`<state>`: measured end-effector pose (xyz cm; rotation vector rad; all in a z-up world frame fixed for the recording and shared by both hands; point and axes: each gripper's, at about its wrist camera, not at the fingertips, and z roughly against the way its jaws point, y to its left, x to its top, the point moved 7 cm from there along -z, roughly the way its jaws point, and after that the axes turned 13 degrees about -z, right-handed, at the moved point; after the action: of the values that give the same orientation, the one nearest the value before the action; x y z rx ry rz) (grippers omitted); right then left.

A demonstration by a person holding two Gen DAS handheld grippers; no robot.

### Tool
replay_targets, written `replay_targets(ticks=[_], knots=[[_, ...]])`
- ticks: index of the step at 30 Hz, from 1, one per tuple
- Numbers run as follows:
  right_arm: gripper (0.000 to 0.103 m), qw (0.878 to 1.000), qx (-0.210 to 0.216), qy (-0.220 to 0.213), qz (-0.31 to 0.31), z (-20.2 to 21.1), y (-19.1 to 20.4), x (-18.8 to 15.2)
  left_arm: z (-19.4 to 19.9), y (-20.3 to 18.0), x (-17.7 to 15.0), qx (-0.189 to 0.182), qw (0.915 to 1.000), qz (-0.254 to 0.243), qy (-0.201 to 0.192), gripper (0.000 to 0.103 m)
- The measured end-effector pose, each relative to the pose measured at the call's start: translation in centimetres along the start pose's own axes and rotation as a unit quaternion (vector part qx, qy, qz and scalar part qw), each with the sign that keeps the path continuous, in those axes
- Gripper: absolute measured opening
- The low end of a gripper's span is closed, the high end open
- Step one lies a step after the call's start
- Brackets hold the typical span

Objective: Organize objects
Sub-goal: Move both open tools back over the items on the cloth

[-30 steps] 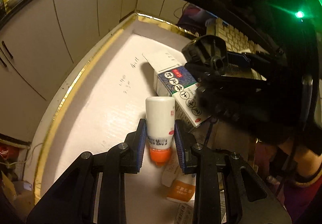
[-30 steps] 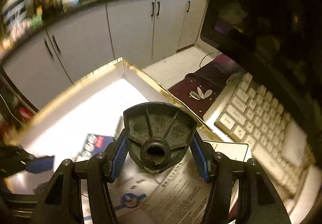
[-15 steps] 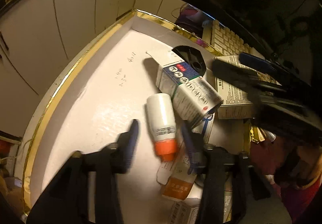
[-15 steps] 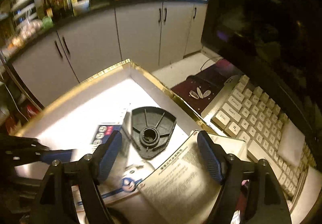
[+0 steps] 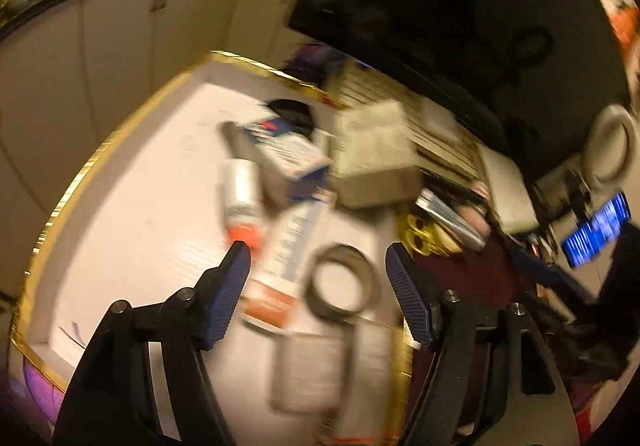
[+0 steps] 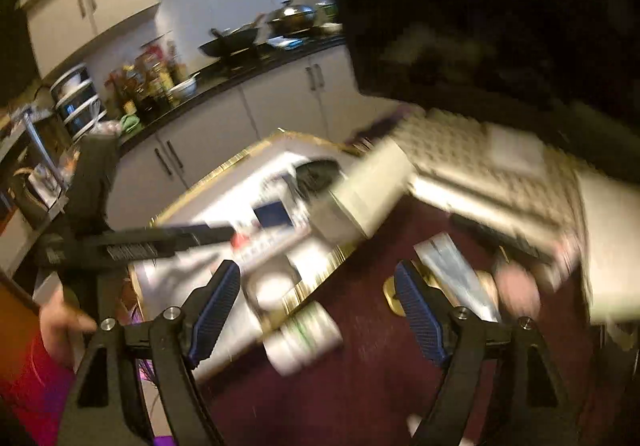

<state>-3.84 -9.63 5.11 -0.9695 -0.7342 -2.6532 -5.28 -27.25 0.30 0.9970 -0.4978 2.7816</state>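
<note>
Left gripper (image 5: 318, 270) — jaws just opened wide, white bottle (image 5: 242, 197) released into gold-rimmed tray (image 5: 80, 181). Right gripper (image 6: 318, 292) — wide, empty, black disc (image 5: 290, 111) likewise deposited; both placements judged complete.

Dim kitchen: white cabinets (image 6: 280, 101), black countertop (image 6: 240, 65), seemingly pans (image 6: 228, 41).
</note>
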Motion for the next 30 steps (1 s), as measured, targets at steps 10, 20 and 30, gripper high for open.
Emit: replay_targets(ticks=[10,20,30], knots=[[0.08,0.982,-0.113,-0.1,-0.113,6.6,-10.0,-6.4,-1.3,-9.4,0.9,-0.08,0.9936,-0.078,0.019,0.081],[0.08,0.974,-0.095,-0.129,-0.162,7.9,-13.2,-8.1,-7.3,-15.7,3.3,-0.056,0.9911,-0.089,0.082,0.081],[0.08,0.975,-0.08,-0.137,-0.153,8.4,-13.1,-8.8,-6.3,-13.5,-0.8,0.039,0.9725,-0.176,0.148,0.081]])
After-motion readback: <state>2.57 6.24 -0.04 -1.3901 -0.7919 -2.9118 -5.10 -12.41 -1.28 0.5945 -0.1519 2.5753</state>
